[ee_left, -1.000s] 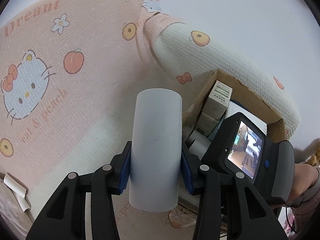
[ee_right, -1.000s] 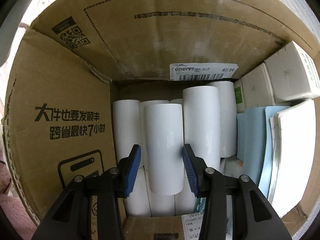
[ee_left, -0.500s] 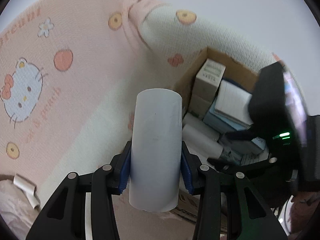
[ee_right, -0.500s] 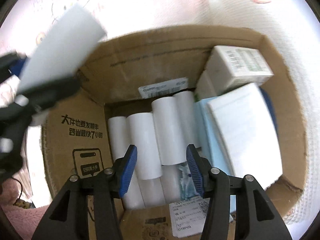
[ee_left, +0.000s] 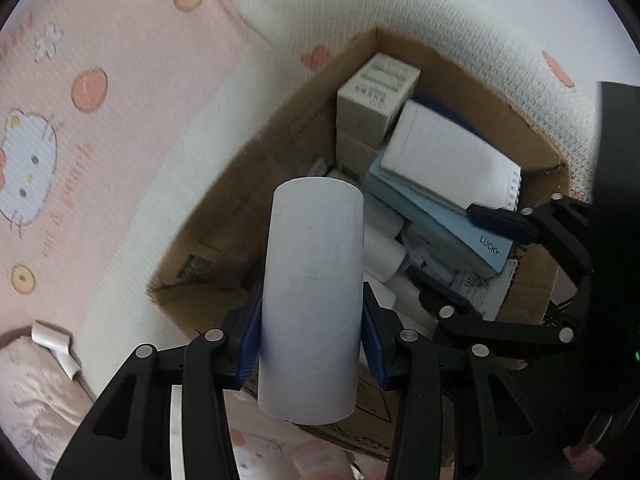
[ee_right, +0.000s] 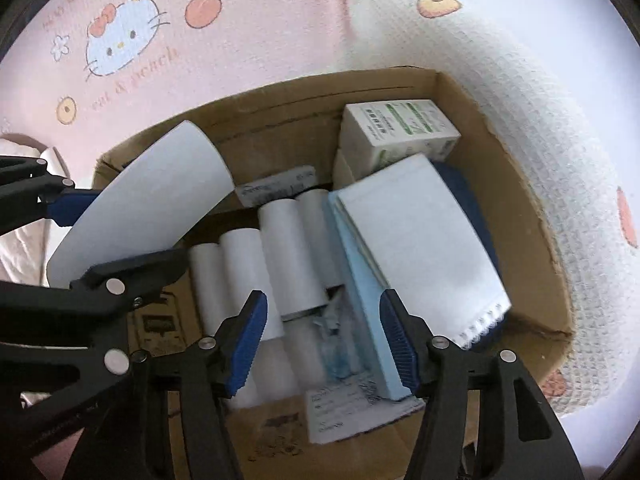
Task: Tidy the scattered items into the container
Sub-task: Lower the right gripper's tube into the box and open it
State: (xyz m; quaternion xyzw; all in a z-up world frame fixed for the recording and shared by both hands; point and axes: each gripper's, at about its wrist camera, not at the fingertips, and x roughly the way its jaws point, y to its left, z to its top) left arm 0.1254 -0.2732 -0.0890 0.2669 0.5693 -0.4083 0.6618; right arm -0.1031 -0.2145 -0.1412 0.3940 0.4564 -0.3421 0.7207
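My left gripper (ee_left: 310, 344) is shut on a white paper roll (ee_left: 314, 296), held over the near rim of the cardboard box (ee_left: 224, 236). From the right wrist view that same white roll (ee_right: 140, 208) hangs over the box's left side (ee_right: 132, 152). My right gripper (ee_right: 322, 340) hovers above the box with its jaws opening and nothing gripped between them. Below it lie several white rolls (ee_right: 276, 248), a light blue book (ee_right: 364, 292), a white notebook (ee_right: 416, 240) and a small green-printed carton (ee_right: 396, 128).
The box sits on a pink cartoon-cat blanket (ee_right: 120, 44), with a white waffle-knit blanket (ee_right: 540, 128) bunched along its far and right sides. A small white tube (ee_left: 54, 344) lies on the bedding to the left. Shipping labels (ee_right: 340, 404) rest in the box.
The right gripper let go of a roll inside the box, rose and widened its jaws. The left gripper carried its roll from beside the box to over its rim.
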